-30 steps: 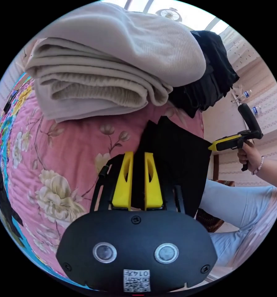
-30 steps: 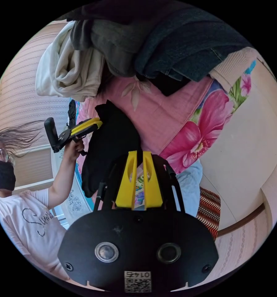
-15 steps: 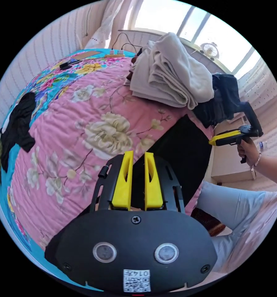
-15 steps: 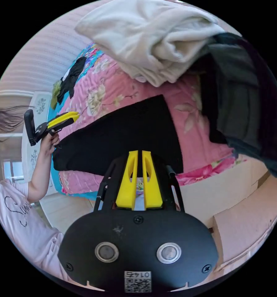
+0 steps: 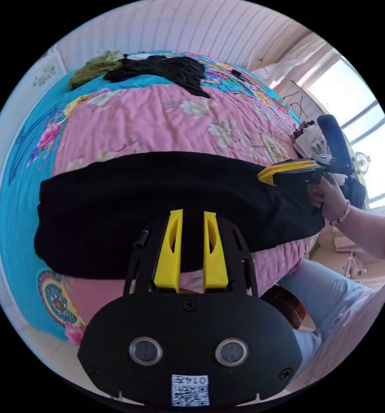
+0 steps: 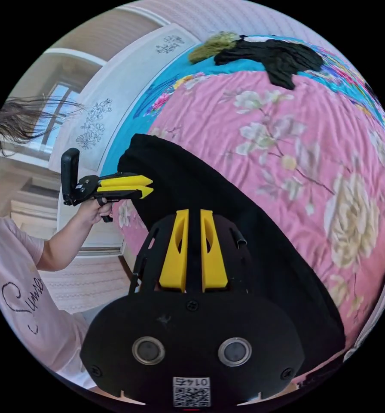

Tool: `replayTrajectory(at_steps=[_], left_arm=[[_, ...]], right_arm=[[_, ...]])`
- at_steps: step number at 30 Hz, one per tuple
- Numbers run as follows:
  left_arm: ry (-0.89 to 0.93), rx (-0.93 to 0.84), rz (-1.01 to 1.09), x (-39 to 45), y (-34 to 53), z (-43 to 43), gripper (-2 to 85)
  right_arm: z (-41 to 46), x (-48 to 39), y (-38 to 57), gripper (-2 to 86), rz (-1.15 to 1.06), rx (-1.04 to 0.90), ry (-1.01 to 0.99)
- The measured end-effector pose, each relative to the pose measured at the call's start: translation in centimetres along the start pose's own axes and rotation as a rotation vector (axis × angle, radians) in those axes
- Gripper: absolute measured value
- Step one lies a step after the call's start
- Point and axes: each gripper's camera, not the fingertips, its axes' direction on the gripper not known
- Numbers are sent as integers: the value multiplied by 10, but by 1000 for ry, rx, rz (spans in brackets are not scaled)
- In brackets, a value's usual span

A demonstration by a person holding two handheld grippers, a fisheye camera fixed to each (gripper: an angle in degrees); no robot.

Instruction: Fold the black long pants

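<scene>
**A:** Where do the black long pants (image 5: 158, 202) sit, and why like that?

**B:** They lie as a long dark band across the pink floral quilt (image 5: 158, 120), near the bed's edge. I judge they're laid out flat so a fold can be made. In the right gripper view the same band runs from about ten o'clock down to five o'clock.

**A:** And the claws?

**B:** The left gripper (image 5: 189, 219) has its yellow jaws nearly pressed together, black cloth in the narrow gap, so it looks to be pinching the pants' near edge. The right gripper (image 6: 191, 217) reads the same: jaws close, dark fabric between them. In the left gripper view the right gripper sits at three o'clock, tips against the pants' end. In the right gripper view the left gripper is at nine o'clock, jaws nearly together, though whether cloth is between them I cannot tell from there.

**A:** Anything else on the bed?

**B:** A black garment (image 5: 166, 71) and a green cloth (image 5: 96, 64) at twelve o'clock, well apart from the pants.

**A:** Any writing?

**B:** A printed code tag on each gripper body, and cursive lettering on the person's pale shirt (image 6: 25, 297), partly hidden.
</scene>
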Motion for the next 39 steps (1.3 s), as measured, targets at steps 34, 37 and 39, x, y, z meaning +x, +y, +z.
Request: replayTrajectory(at_steps=[34,37,39], left_arm=[[78,300,-896,-243,262,-217,-5],[57,309,-885,-236,262,-224,16],[11,323,-875,-227,264,-239,35]], right_arm=[[305,-389,-484,4,-757,-552,-35],[265,-376,-491,38,-702,-438,-86],[213,-355,-489,49,-664,-318,-111]])
